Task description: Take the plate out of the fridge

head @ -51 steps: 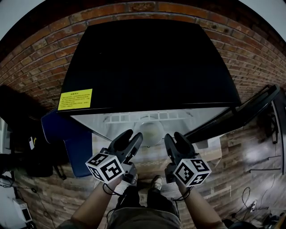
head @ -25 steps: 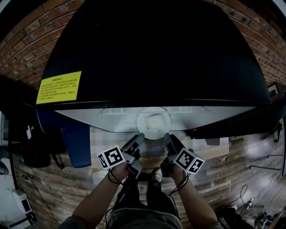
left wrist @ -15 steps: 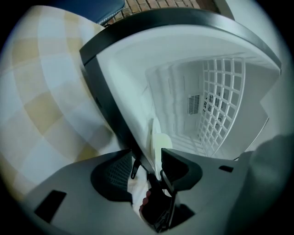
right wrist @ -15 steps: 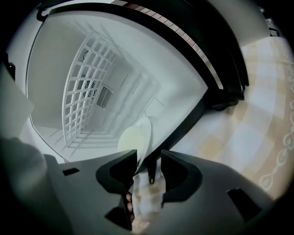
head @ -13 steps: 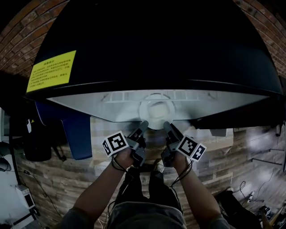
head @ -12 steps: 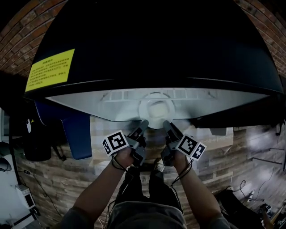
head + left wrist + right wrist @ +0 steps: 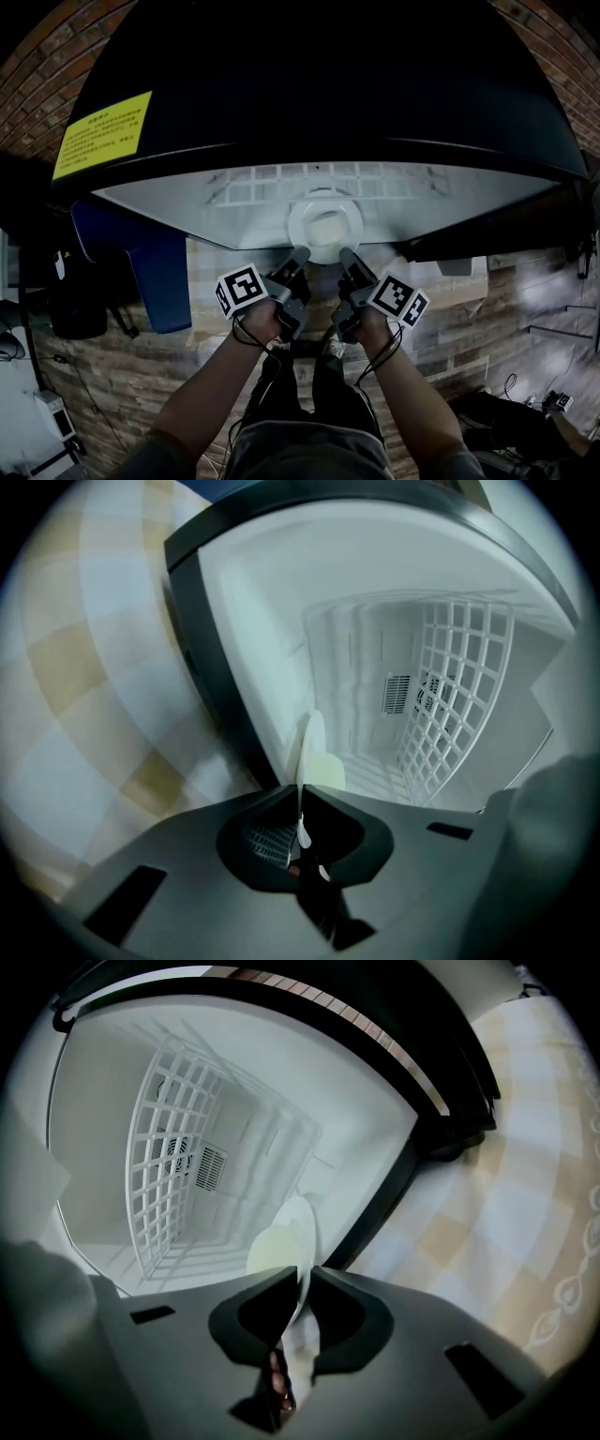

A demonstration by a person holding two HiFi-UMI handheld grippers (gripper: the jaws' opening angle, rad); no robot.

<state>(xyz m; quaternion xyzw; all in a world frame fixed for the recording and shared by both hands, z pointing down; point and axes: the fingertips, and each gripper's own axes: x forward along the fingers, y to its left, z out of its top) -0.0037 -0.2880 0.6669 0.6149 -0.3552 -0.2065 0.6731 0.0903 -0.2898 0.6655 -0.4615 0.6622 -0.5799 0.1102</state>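
Left claw (image 7: pixel 302 794) has just snapped closed and is pinching the near rim of the plate (image 7: pixel 317 752), with the thin white edge right between its tips. Right claw (image 7: pixel 305 1274) has just closed too and is nipping the same rim a bit further along. So the plate sits straight ahead of both sets of tips, bridging them, still inside the fridge (image 7: pixel 319 94) near the front of the opening. Can't tell if it's off the white fridge floor yet.

What worries me:
- Both grips are only on the rim, on one side. Most of the plate hangs out past the tips, so I'd guess the far edge wants to droop and lever itself out of the pinch.
- Two separate hands on one stiff plate. If one claw pulls back faster or rolls differently, the plate could twist and slip out of the weaker pinch. The right claw's bite looks slightly looser to me.
- It looks smooth and glazed, so probably slick.
- The dark frame (image 7: pixel 202 667) of the opening runs just to the outer side of the left claw. Drifting sideways on the way out could knock the plate against it.

Looks-wise, it's a round white plate with a thin rim and a paler, creamy middle. Could be a shallow well or something sitting on it, too blurry to say. Beyond it, further in from the tips, there's a white wire rack (image 7: pixel 459 686).
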